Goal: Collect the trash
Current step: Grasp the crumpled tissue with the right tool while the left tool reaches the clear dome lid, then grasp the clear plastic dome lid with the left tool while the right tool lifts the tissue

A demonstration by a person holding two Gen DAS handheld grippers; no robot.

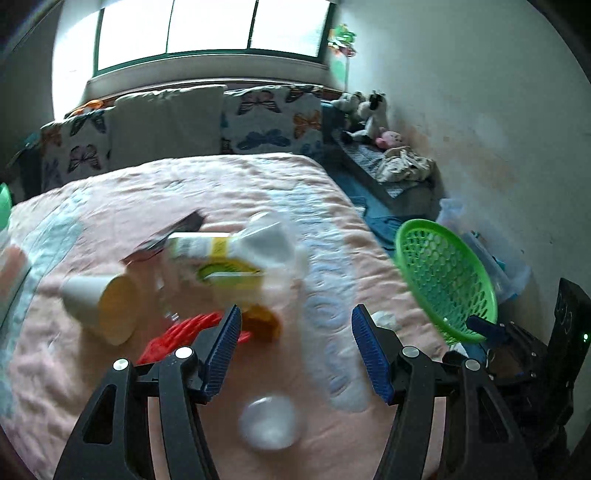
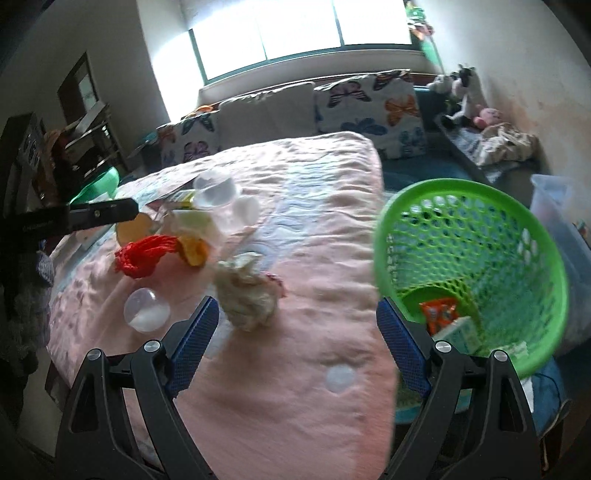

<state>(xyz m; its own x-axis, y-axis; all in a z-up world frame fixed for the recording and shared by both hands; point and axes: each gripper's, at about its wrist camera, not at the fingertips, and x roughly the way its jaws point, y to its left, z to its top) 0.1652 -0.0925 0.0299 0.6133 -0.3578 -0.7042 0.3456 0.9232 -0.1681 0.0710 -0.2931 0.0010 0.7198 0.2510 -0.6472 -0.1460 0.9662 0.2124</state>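
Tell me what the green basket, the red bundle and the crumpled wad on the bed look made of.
Green basket: moulded plastic, slightly glossy, its walls an open lattice of holes.
Red bundle: probably plastic mesh netting, matte; its ribbed, bunched surface suggests that, though blur leaves it open.
Crumpled wad: seemingly tissue or thin paper, dull off-white with soft creases.

A bright window (image 1: pixel 207 26) is seen above butterfly-print cushions (image 1: pixel 271 123). The bed is covered by a pink quilt (image 2: pixel 295 206). Stuffed toys (image 2: pixel 463 98) and crumpled cloth (image 1: pixel 404 164) are set on a low bench by the stained wall (image 1: pixel 480 129).
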